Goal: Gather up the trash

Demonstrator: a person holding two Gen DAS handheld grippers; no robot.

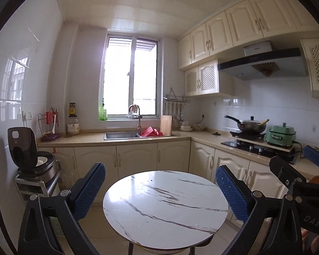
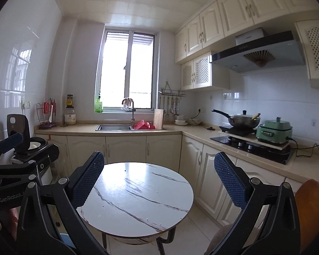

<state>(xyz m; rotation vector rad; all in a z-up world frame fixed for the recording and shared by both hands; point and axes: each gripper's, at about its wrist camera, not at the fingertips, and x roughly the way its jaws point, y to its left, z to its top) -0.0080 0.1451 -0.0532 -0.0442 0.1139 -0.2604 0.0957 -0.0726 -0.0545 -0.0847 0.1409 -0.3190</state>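
A round white marble-patterned table (image 1: 165, 201) stands in front of me, also low in the middle of the right wrist view as the table (image 2: 136, 197). Its top carries only a few tiny specks; I see no larger piece of trash on it. My left gripper (image 1: 159, 167) is held level above the table's near side, jaws wide open with nothing between the blue pads (image 1: 89, 189). My right gripper (image 2: 158, 155) hangs beside it, open and holding nothing. Each gripper shows at the edge of the other's view: the right gripper (image 1: 299, 163) and the left gripper (image 2: 17, 148).
An open rice cooker (image 1: 32, 155) sits on a low rack at the left. The L-shaped counter (image 1: 91, 138) holds a sink (image 1: 121, 135), a pan on the stove (image 1: 248, 125) and a green cooker (image 1: 280, 136). An orange chair back (image 2: 310, 208) stands at the right.
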